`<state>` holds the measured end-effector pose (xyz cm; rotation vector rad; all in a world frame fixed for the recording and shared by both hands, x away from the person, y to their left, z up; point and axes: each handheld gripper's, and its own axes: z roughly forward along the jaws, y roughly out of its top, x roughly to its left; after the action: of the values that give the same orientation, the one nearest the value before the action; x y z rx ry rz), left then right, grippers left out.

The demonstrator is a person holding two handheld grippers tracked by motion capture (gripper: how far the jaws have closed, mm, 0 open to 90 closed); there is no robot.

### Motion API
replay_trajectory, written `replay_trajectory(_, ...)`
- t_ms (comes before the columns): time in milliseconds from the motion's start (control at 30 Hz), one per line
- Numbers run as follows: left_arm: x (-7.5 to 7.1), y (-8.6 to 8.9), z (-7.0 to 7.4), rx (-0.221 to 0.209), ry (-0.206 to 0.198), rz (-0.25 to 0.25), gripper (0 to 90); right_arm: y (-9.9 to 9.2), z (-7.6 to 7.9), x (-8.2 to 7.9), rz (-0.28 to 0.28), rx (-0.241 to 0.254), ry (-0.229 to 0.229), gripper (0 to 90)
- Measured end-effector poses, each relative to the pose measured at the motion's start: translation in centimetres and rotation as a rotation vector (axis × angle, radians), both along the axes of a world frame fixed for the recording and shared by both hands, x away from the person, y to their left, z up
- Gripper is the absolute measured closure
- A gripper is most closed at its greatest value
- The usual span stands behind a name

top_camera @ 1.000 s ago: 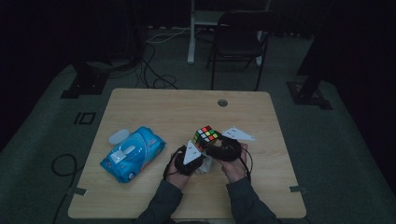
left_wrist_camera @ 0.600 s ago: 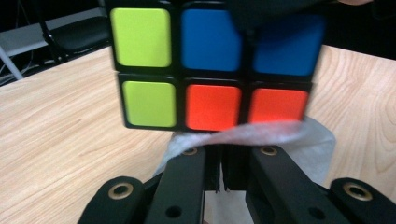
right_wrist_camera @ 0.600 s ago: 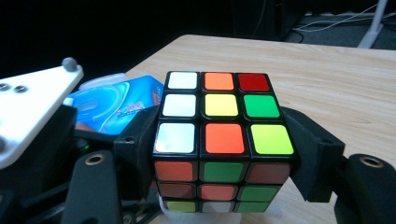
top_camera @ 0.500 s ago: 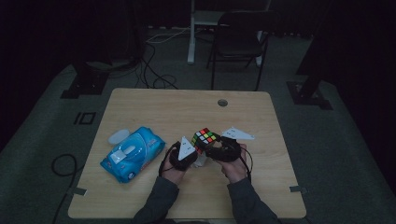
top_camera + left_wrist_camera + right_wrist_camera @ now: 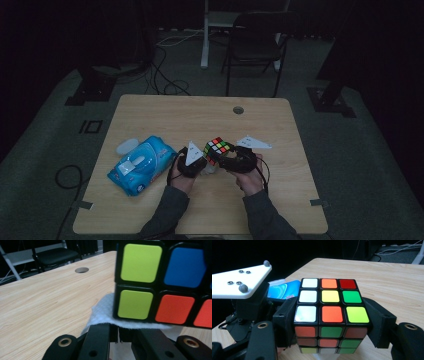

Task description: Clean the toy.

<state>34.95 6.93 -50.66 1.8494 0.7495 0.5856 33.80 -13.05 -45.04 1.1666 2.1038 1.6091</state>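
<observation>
A scrambled Rubik's cube [image 5: 217, 149] hangs just above the table, with my right gripper [image 5: 223, 157] shut on it. In the right gripper view the black jaws clamp the cube [image 5: 329, 315] on both sides, its white, orange and green top facing up. My left gripper [image 5: 205, 165] sits at the cube's left, shut on a white wipe [image 5: 105, 315]. In the left gripper view the jaws [image 5: 118, 333] pinch that wipe, which lies against the lower edge of the cube [image 5: 160, 282]. The left gripper's grey plate [image 5: 239, 282] is close on the cube's left.
A blue pack of wipes [image 5: 140, 164] lies on the wooden table [image 5: 280, 200] to the left of the hands, with a small white lid [image 5: 127, 146] behind it. A cable hole [image 5: 238, 110] is near the far edge. A dark chair [image 5: 255, 47] stands beyond the table.
My left gripper has slid a little to the left and away with the wipe against the cube. The right gripper and the cube have stayed where they were.
</observation>
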Motion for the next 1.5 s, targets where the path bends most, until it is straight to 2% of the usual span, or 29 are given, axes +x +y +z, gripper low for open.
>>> replay_trajectory(233, -0.6, -0.5, 0.0, 0.013, -0.013, -0.043, 88.2, 0.0, 0.0, 0.2, -0.002, 0.007, 0.001, 34.1)
replay_trajectory(333, -0.7, -0.6, 0.1, 0.026, -0.023, -0.036, 88.1, -0.2, 0.0, 0.2, -0.006, 0.009, 0.002, 34.1)
replay_trajectory(500, -0.3, -0.1, 0.3, 0.018, -0.026, -0.001, 88.0, -0.5, 0.0, 0.1, -0.002, 0.017, 0.008, 34.1)
replay_trajectory(800, -0.2, -0.4, 0.4, 0.015, -0.028, -0.02, 88.0, -0.4, 0.1, 0.4, 0.008, 0.058, 0.031, 34.1)
replay_trajectory(833, -0.3, -0.5, 0.2, 0.004, -0.022, -0.032, 88.0, -0.3, 0.1, 0.4, 0.007, 0.065, 0.035, 34.1)
replay_trajectory(1067, -1.1, -1.6, 0.1, 0.032, -0.029, -0.08, 87.5, -0.2, 0.0, 0.6, 0.001, 0.083, 0.045, 34.1)
replay_trajectory(1200, -1.3, -1.8, 0.2, 0.033, -0.031, -0.096, 87.5, -0.5, -0.1, 0.7, -0.008, 0.09, 0.047, 34.1)
replay_trajectory(1400, -1.3, -1.6, 0.4, 0.037, -0.031, -0.091, 87.6, -0.9, -0.1, 0.7, -0.017, 0.089, 0.047, 34.1)
replay_trajectory(1500, -1.0, -1.0, 0.6, 0.024, -0.024, -0.067, 87.6, -1.2, -0.1, 0.6, -0.014, 0.087, 0.045, 34.1)
